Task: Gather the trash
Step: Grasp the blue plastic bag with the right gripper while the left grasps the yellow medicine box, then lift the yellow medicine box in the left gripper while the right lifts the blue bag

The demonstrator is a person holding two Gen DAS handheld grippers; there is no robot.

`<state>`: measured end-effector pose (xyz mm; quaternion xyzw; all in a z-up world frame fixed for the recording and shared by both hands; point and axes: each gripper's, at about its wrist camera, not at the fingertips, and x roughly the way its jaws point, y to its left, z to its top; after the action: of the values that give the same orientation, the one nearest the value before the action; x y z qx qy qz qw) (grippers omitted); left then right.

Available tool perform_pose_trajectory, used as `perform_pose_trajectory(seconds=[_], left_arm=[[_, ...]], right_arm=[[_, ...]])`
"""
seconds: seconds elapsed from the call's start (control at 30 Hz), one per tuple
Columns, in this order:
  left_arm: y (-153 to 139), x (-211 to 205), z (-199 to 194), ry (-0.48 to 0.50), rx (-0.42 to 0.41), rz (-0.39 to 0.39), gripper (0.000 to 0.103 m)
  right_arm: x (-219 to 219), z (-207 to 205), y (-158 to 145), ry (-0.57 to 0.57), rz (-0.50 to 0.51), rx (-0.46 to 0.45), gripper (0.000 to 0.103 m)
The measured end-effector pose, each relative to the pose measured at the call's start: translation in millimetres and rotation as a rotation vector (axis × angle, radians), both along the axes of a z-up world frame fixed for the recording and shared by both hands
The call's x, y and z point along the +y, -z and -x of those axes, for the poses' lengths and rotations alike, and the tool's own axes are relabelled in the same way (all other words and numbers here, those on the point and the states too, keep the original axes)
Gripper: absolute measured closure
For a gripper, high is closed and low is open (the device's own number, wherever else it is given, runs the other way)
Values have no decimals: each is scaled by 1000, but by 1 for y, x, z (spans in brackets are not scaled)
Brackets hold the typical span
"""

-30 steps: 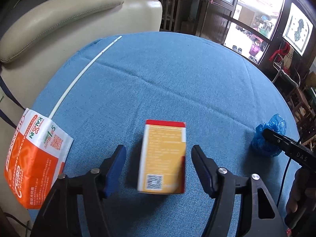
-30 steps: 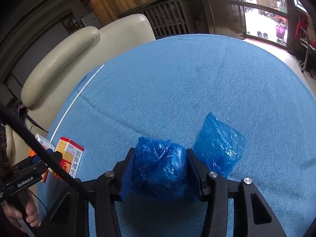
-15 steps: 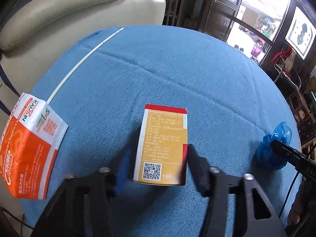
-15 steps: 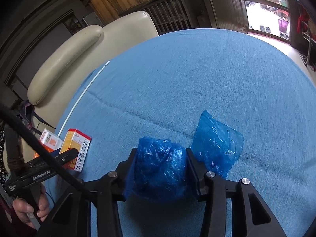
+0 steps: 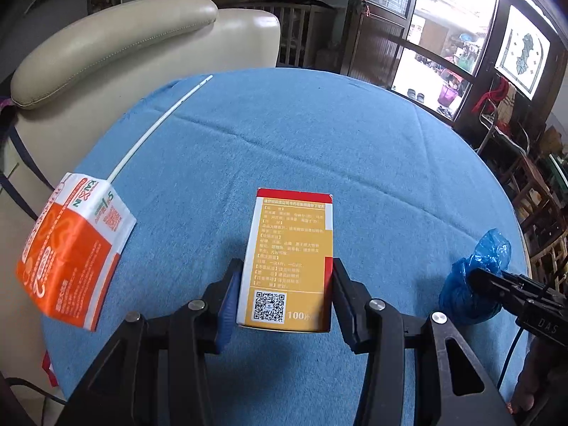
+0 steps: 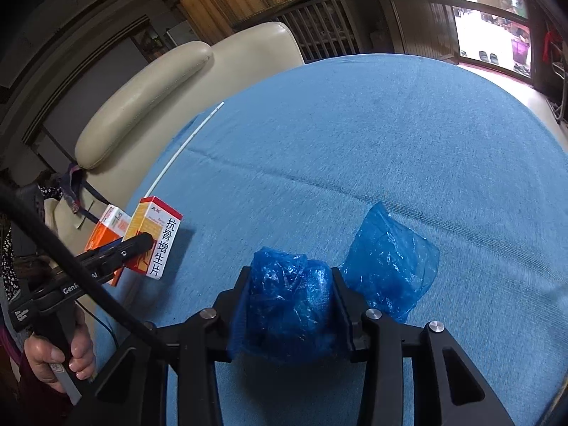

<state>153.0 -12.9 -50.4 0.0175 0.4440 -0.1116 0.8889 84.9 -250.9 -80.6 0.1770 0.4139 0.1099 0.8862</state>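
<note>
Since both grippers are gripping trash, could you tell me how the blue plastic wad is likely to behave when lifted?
The blue plastic wad, bulging between the right gripper pads, looks soft and probably very light. Its loose tail would likely flop. The glossy film may slip.

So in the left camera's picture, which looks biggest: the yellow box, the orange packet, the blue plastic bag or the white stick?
As they look in the left wrist view:
1. yellow box and orange packet, too alike to rank, and the box sits nearest the camera
2. blue plastic bag
3. white stick, long but very thin
</note>
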Motion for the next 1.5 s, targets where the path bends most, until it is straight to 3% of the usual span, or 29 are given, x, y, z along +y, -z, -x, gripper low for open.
perform_pose_trajectory(seconds=[0.7,1.3,1.5], left_arm=[[3,-33,90,73,47,-9,53],[-2,-51,156,85,-25,-35,53],[13,-51,172,86,14,-37,53]], right_arm=[[-11,68,-4,32,-6,-7,59],[-10,137,-4,35,9,-41,59],[-9,149,21,52,4,40,59]])
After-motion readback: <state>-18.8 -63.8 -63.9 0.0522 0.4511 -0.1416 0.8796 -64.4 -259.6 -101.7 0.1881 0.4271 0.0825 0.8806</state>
